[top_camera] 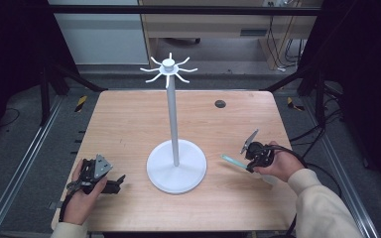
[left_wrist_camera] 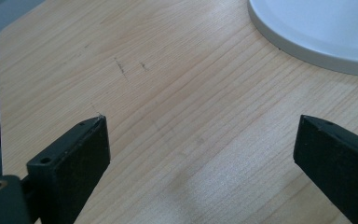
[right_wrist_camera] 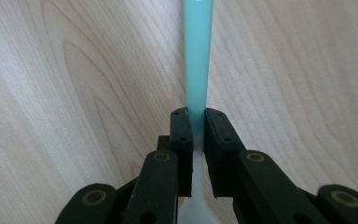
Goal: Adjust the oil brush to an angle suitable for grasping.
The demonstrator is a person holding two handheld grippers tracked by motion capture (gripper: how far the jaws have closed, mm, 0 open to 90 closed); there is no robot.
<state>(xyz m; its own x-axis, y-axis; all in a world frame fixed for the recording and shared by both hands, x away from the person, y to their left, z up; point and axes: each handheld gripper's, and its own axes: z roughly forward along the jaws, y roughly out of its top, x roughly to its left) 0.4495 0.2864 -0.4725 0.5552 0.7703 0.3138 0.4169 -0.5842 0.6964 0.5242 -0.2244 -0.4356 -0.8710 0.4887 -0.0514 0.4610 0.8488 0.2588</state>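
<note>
A white stand (top_camera: 172, 119) with a round base (top_camera: 176, 173) and a ring of curved hooks (top_camera: 168, 67) at its top rises from the middle of the wooden table (top_camera: 129, 124). My right gripper (top_camera: 249, 161) is right of the base, shut on a slim utensil (top_camera: 230, 160) whose teal handle points toward the stand. In the right gripper view the pads (right_wrist_camera: 182, 135) clamp the utensil (right_wrist_camera: 197, 56) where teal turns to white, just above the tabletop. My left gripper (top_camera: 115, 183) rests low at the front left, open, its fingers (left_wrist_camera: 74, 154) wide apart over bare wood near the base's rim (left_wrist_camera: 317, 42).
A small dark round hole (top_camera: 220, 103) sits in the table's far right part. Black frame posts stand at both sides, and metal rails run along the floor. The table's front edge lies just under both hands.
</note>
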